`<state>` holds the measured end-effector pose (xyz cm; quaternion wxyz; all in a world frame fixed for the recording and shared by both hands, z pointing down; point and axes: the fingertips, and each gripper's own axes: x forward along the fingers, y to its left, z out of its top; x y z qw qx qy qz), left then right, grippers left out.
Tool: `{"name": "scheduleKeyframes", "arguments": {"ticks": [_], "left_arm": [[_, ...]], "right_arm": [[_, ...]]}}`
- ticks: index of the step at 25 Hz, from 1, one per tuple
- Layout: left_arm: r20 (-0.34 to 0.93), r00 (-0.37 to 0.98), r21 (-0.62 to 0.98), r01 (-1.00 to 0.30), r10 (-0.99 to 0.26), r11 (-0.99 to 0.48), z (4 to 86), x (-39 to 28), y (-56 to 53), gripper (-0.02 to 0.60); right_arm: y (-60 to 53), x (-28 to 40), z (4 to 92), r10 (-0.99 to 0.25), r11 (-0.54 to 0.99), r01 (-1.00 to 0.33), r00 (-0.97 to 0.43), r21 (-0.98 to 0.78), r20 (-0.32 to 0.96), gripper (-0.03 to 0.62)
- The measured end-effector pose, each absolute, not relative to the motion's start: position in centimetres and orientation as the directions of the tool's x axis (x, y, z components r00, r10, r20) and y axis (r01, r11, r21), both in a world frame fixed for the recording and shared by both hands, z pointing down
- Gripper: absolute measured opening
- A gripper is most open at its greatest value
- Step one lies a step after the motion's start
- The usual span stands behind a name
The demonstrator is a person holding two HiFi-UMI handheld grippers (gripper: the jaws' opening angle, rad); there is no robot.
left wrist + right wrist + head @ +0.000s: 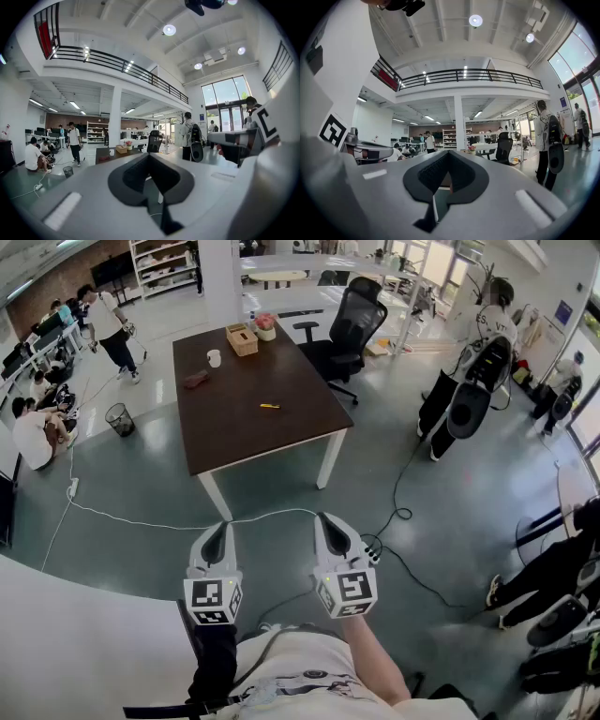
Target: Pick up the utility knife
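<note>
The utility knife (270, 406) is a small yellow object lying near the middle of a dark brown table (253, 442), far ahead across the floor. My left gripper (217, 529) and right gripper (328, 519) are held side by side close to the body, well short of the table. Both point towards it with jaws shut and nothing between them. The left gripper view shows its jaws (149, 157) meeting with the table small behind them. It is the same in the right gripper view (449, 153). The knife cannot be made out in either gripper view.
On the table stand a wooden box (242, 338), a flower pot (266, 326), a white cup (214, 358) and a reddish object (196, 380). A black office chair (352, 329) stands at its far right corner. Cables (169, 524) cross the floor, a waste bin (119, 418) sits left, and people stand around.
</note>
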<state>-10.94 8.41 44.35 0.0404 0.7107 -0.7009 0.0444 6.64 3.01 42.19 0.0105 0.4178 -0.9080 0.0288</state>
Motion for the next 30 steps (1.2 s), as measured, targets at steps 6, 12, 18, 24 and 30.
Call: {"name": "scheduleKeyframes", "arguments": {"ticks": [6, 12, 18, 24, 30], "left_arm": [[0.115, 0.015, 0.000, -1.000, -0.993, -0.015, 44.5, -11.0, 8.2, -0.003], [0.126, 0.024, -0.002, -1.000, -0.992, -0.025, 44.9, -10.4, 8.0, -0.003], [0.132, 0.017, -0.010, -1.000, -0.991, -0.019, 45.0, -10.3, 8.2, -0.003], [0.144, 0.005, -0.025, -1.000, -0.990, -0.008, 45.0, -10.3, 7.8, -0.003], [0.188, -0.033, -0.037, -0.999, -0.982, 0.027, 46.9, -10.8, 8.2, -0.003]], "right_arm": [[2.8, 6.6, 42.5, -0.760, 0.646, -0.762, -0.648, -0.038, 0.051, -0.002], [2.9, 6.7, 42.5, -0.744, 0.665, -0.745, -0.667, -0.054, 0.028, 0.000], [3.2, 7.0, 42.9, -0.741, 0.669, -0.742, -0.671, -0.043, 0.031, 0.002], [2.1, 8.1, 42.7, -0.742, 0.669, -0.743, -0.669, -0.032, 0.039, 0.002], [1.5, 7.1, 44.0, -0.704, 0.707, -0.704, -0.710, -0.066, 0.027, 0.002]]}}
